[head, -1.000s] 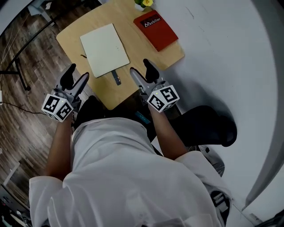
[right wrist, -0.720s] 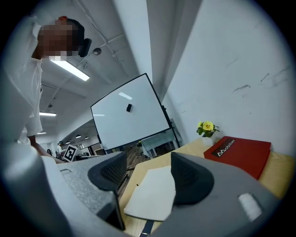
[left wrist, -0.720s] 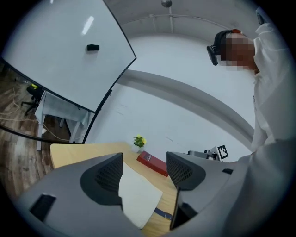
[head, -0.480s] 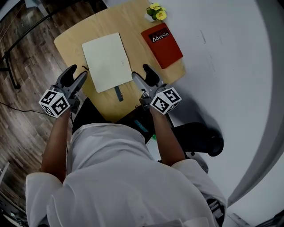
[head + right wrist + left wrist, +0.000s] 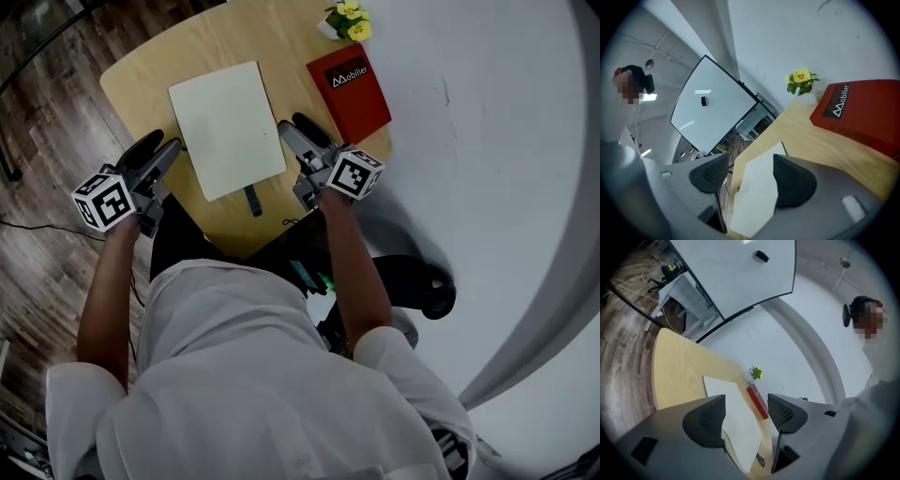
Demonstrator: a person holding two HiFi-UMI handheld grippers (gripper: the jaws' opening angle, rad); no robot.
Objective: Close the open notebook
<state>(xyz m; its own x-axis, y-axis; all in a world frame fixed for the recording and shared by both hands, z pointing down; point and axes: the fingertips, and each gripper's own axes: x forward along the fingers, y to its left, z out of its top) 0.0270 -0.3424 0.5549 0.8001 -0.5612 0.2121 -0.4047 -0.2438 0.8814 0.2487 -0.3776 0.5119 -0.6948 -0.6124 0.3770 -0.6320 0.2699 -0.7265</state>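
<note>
A cream notebook (image 5: 228,127) lies flat on the light wooden table (image 5: 141,75), with a dark ribbon (image 5: 251,200) trailing from its near edge. My left gripper (image 5: 161,148) hovers at the table's left edge, just left of the notebook. Its jaws are closing, still wide apart, with nothing between them. My right gripper (image 5: 293,125) is over the table at the notebook's right edge, open and empty. The left gripper view shows the notebook (image 5: 740,427) beyond the gripper (image 5: 746,413). In the right gripper view the notebook (image 5: 757,197) lies ahead of the gripper (image 5: 747,180).
A red book (image 5: 350,90) lies to the right of the right gripper, with a small pot of yellow flowers (image 5: 345,19) behind it. A black chair (image 5: 412,281) stands at the lower right. Wooden floor (image 5: 37,216) lies to the left. A whiteboard (image 5: 710,105) stands beyond the table.
Both grippers have moved forward towards the notebook and rolled. The right one has come over the table next to the notebook's right edge. The left jaws have narrowed slightly.
</note>
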